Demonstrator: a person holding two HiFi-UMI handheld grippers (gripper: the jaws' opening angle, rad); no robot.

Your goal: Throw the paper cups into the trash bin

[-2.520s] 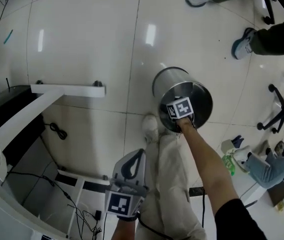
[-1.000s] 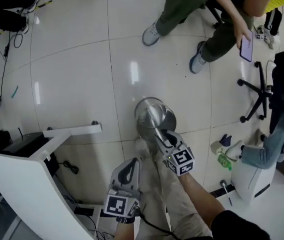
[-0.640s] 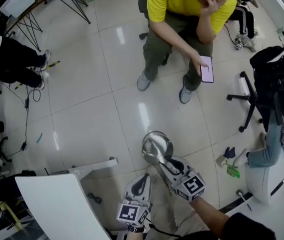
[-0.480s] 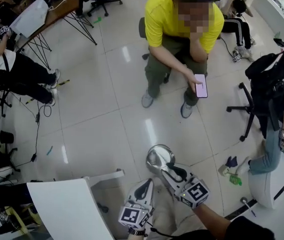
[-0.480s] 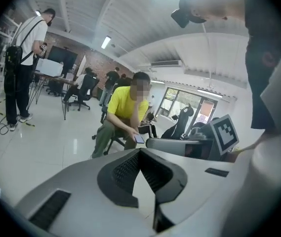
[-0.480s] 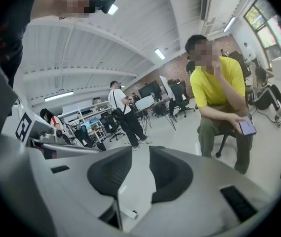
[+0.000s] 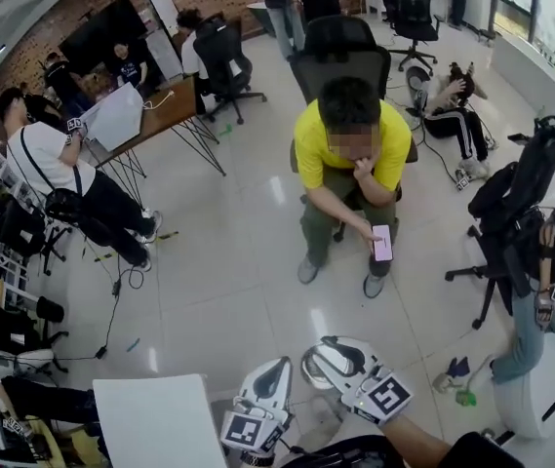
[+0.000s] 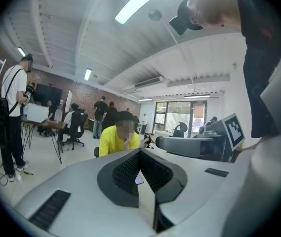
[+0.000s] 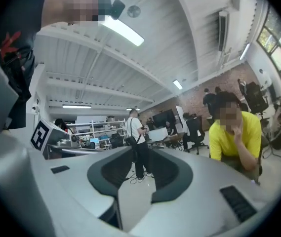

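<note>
No paper cup shows in any view. The silver trash bin (image 7: 307, 370) peeks out at the bottom of the head view, mostly hidden behind my right gripper (image 7: 328, 351). That gripper hovers over the bin with its jaws a little apart and nothing between them; in the right gripper view (image 9: 141, 154) a standing person and the floor show through the gap. My left gripper (image 7: 275, 370) hangs just left of the bin, its tips together and nothing in them. The left gripper view (image 8: 140, 152) points out into the room.
A person in a yellow shirt (image 7: 347, 149) sits straight ahead holding a phone. A white tabletop corner (image 7: 160, 422) lies at the lower left. Black office chairs (image 7: 511, 213) and a white object (image 7: 540, 388) stand at the right. Desks and people fill the left.
The head view has swung up from the floor to the room, so the bin has slid to the bottom edge. The right gripper has come off the bin's lid and drawn back.
</note>
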